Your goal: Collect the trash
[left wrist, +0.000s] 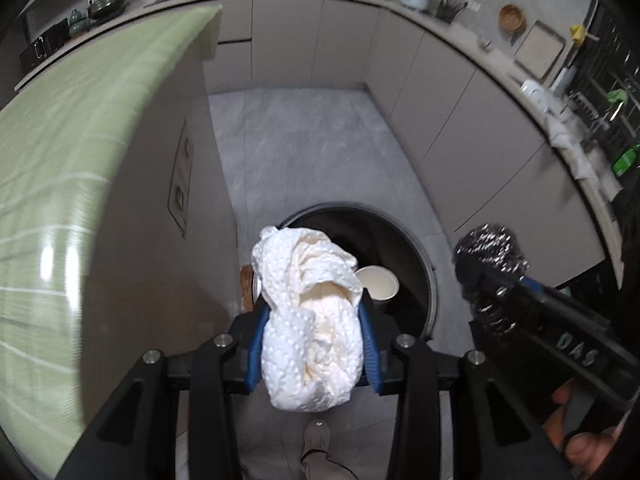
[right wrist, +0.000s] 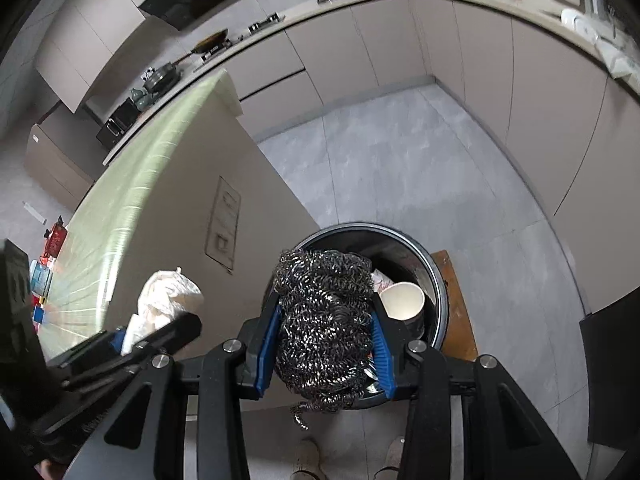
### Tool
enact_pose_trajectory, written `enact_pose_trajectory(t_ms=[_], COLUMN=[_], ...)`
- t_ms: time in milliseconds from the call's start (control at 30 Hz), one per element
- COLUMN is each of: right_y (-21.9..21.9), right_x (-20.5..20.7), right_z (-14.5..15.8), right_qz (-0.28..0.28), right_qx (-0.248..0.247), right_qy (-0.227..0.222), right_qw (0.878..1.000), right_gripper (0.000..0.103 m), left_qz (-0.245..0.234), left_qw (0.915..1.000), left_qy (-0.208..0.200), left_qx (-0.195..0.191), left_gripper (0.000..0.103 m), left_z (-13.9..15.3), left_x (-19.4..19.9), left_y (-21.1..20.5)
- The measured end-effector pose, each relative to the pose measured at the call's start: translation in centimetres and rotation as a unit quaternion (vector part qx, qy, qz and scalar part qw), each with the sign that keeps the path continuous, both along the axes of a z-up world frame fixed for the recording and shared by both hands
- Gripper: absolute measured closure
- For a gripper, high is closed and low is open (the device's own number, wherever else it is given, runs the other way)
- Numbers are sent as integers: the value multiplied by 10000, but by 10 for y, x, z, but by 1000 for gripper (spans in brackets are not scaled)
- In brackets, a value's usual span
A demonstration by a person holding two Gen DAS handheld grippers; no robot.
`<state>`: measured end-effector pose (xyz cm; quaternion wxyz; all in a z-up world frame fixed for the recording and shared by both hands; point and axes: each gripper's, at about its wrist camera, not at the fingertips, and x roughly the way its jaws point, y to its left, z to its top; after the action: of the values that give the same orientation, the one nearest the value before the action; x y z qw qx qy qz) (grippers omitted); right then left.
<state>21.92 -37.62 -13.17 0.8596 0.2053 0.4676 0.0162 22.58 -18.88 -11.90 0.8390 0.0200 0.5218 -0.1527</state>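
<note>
Lengthwise along fingers (left wrist: pixel 367 340): towel wad (left wrist: pixel 310 320).

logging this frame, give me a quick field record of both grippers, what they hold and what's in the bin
left gripper: shut on crumpled paper towel
right gripper: shut on steel wool scrubber
trash bin: round, open, on floor below both grippers
bin contents: paper cup, other items unclear
status: both items held above bin, not yet dropped

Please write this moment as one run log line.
left gripper: holds paper towel | right gripper: holds steel scourer | both above trash bin
</note>
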Motion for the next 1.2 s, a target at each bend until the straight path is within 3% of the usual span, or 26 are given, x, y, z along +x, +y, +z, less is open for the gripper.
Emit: enact_pose_trajectory(t_ms=[233, 300, 367, 400, 433, 533, 700, 933, 1067, 1200], right_y=[-7, -7, -7, -8, -9, -17, -31, -37, -27, -7], right_x=[32, 44, 55, 60, 63, 66, 58, 49, 34, -5], right_z=[-25, -33, -43, -47, -48, -47, -36, -28, -2, 45], right_qz=[189, 290, 375, 365, 350, 170, -104, -65, 135, 272], right_qx=[122, 172, 289, 261, 219, 194, 317, 355, 273, 54], right_qy=[117, 165, 235, 264, 257, 135, -84, 8, 1, -282], right_qw=[9997, 9993, 9986, 9986, 9988, 9996, 9994, 9993, 9995, 9992], right_gripper=[57, 57, 53, 44, 36, 33, 33, 33, 33, 33], left_qz=[182, 222, 295, 345, 365, 481, 510, 558, 625, 574], left_qw=[9995, 9993, 9991, 9986, 9983, 9976, 9984, 9980, 9974, 9959], left_qy=[257, 283, 312, 369, 446, 479, 145, -140, -326, -706], left_qx=[47, 29, 63, 123, 104, 156, 196, 243, 147, 7], left_gripper=[58, 51, 30, 26, 24, 24, 24, 24, 24, 24], left_z=[-31, -37, -43, -47, -51, -53, -33, 4, 43, 91], left_x=[5, 7, 9, 10, 12, 14, 13, 4, -14, -48], left_y=[-11, -13, -16, -17, -16, -16, -17, -16, -1, 24])
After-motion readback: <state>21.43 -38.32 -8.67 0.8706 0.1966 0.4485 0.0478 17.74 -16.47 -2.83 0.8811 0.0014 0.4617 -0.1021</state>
